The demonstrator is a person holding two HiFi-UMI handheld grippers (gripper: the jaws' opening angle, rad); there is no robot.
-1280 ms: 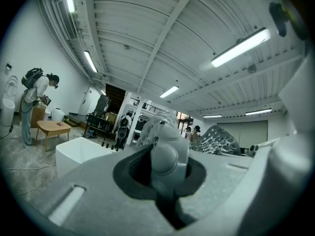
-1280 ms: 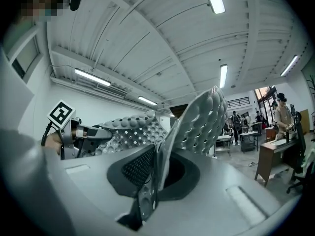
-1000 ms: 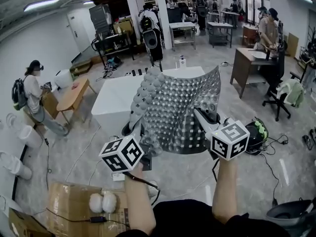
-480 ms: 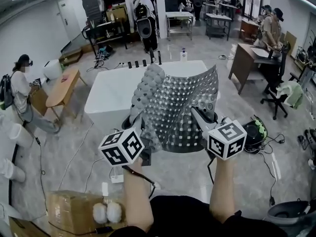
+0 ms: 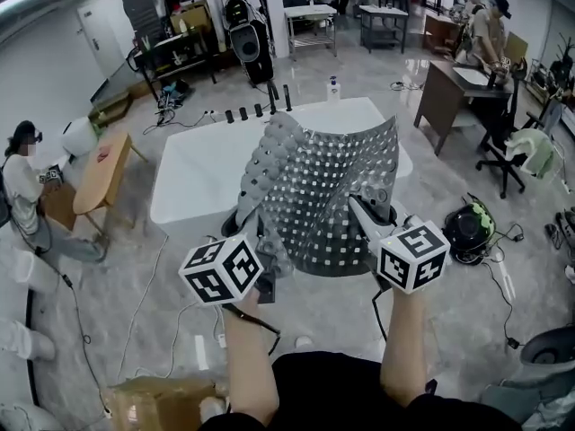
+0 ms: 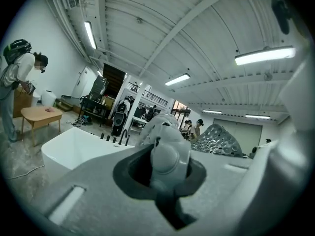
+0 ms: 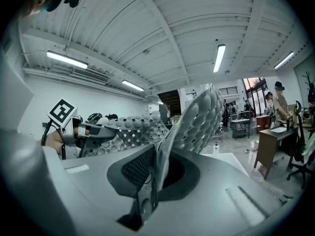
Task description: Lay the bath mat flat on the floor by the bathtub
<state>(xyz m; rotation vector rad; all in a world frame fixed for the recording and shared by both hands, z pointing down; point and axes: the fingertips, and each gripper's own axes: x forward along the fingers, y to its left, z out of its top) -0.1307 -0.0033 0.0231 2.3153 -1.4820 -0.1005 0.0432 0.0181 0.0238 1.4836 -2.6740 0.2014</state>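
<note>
L gripper (image 5: 261, 242) & R gripper (image 5: 363, 208) each pinched shut on a near edge of the grey hole-dotted bumpy rubber bath mat (image 5: 325, 194), held up off the floor betw. them, just before the white rectangular bathtub (image 5: 202, 171).

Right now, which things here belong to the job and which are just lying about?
Job: bath mat, bathtub, left hand-held gripper, right hand-held gripper (both shut on the mat).
Lying about: wooden bench, desk, office chair, cardboard box.
</note>
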